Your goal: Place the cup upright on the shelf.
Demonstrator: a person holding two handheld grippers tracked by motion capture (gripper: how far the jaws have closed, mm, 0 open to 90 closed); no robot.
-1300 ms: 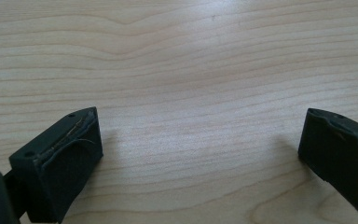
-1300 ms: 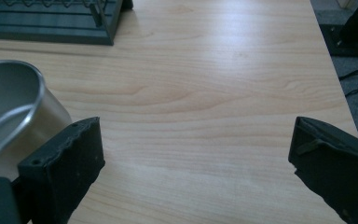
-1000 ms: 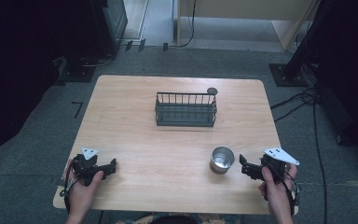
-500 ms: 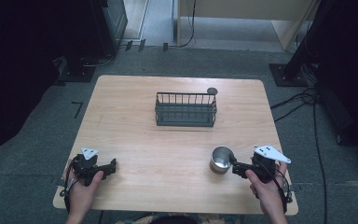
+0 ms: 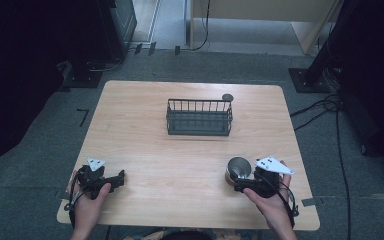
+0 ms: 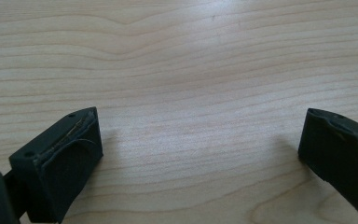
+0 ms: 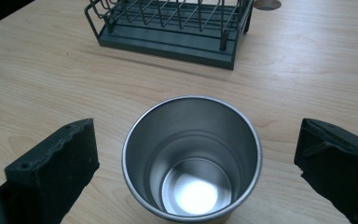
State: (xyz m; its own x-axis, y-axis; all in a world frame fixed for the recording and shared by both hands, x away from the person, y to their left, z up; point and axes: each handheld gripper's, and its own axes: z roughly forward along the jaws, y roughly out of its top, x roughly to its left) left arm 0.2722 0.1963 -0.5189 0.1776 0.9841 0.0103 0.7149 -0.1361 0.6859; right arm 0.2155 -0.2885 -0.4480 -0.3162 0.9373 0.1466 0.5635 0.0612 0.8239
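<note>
Right gripper sits just on the person's side of a steel cup, its two black jaws spread wide with the cup standing upright between them and touching neither. In the right gripper view the cup is empty, its polished inside bright, and there is clear wood on both sides of its rim. A wire basket stands well beyond the cup, toward the far edge of the table. Left gripper rests far to the cup's left, its jaws likewise apart over bare wood with nothing between them.

Risk, as I judge it: the cup is light, smooth and round, so if one jaw meets its wall before the other as they close, it could skid or tip across the table. A squeeze high near the rim may let the cup slip downward. Should the cup be meant for the basket, a low carry could catch its wire rim.
</note>
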